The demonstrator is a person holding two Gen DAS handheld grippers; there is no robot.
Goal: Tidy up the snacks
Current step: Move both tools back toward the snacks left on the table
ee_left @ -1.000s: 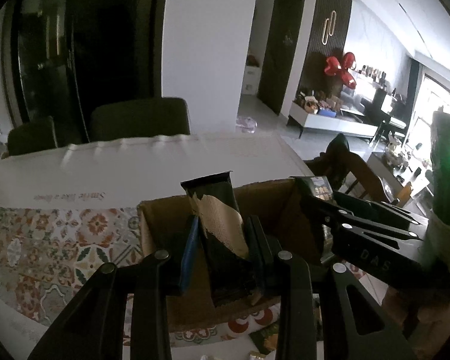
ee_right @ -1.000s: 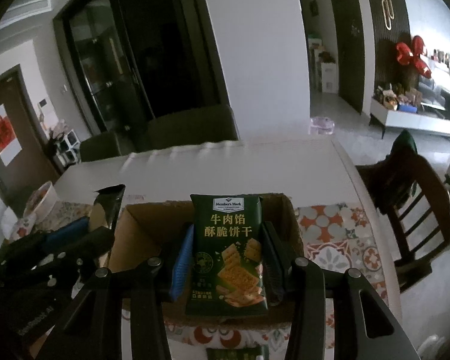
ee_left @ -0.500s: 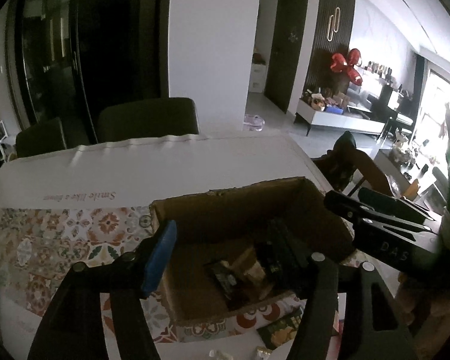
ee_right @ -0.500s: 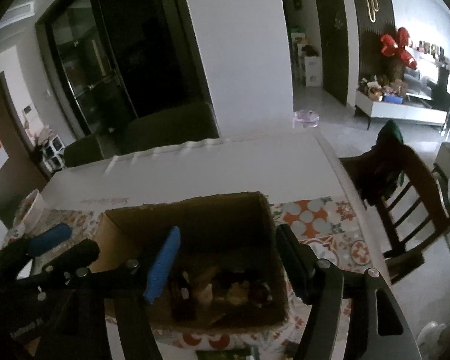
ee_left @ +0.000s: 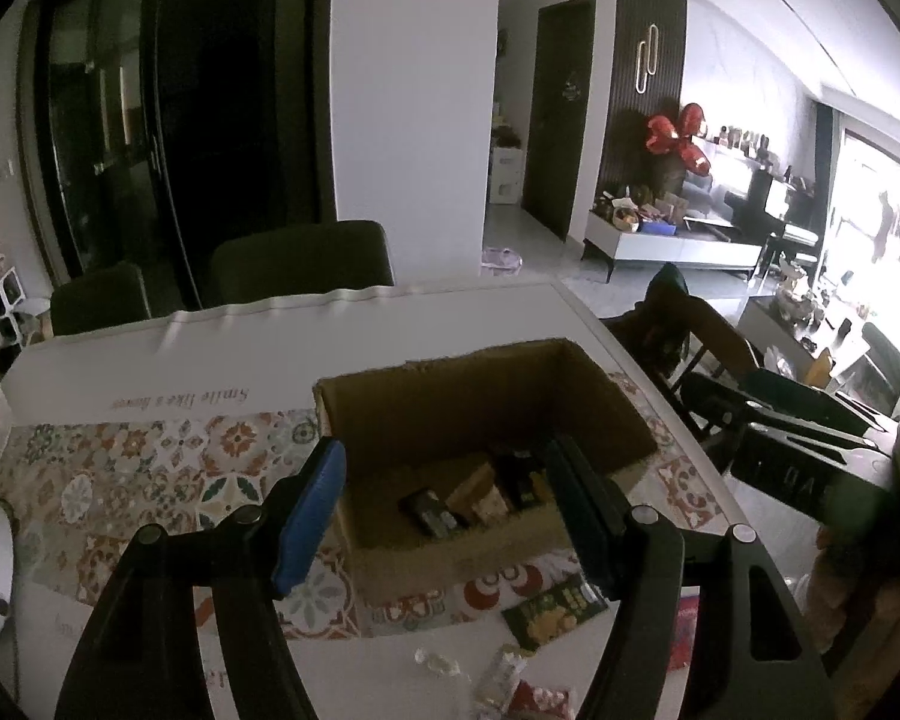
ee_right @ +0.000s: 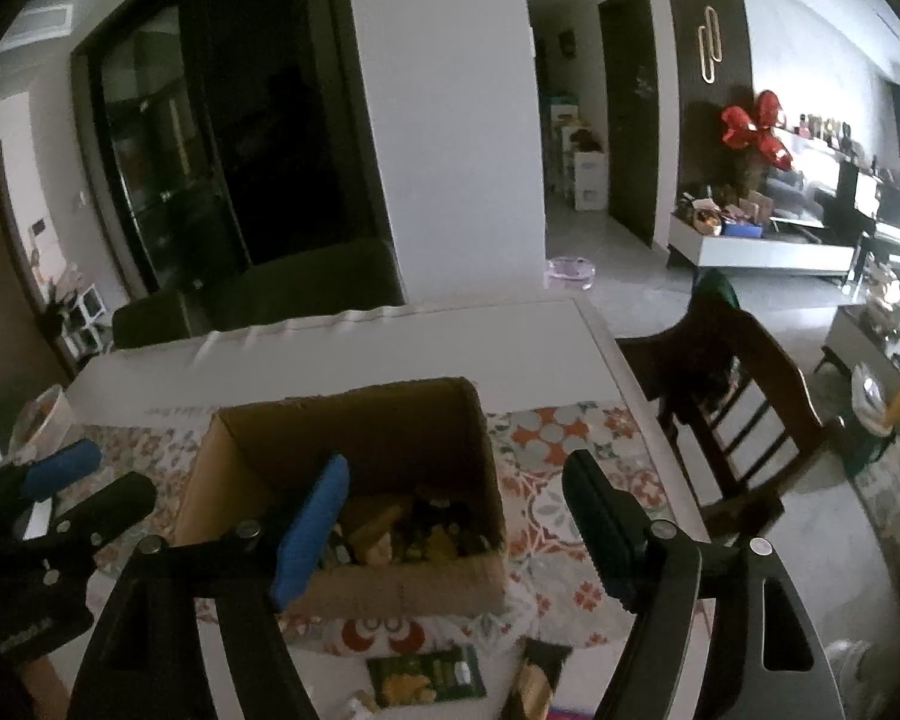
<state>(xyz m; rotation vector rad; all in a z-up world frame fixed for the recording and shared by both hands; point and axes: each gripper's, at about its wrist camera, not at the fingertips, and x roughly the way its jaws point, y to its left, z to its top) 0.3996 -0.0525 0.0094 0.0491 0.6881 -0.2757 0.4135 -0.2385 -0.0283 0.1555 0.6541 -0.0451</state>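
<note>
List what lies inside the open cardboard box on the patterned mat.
Inside the cardboard box lies a jumble of snack packets, dark and tan. The near wall and a blue-padded gripper finger hide part of the floor, so their count stays uncertain.

Your right gripper hung over the cardboard box, jaws opening and empty; snack packets lay inside, a green packet nearer.

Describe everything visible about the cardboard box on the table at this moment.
The cardboard box is plain brown corrugated card, open at the top, sitting upright on the patterned table mat. Its walls stand straight; no flaps show clearly. Inside, several snack packs lie jumbled on the bottom, dark and tan, too dim to read. No gripper touches it. More packs lie on the table in front of it.
</note>
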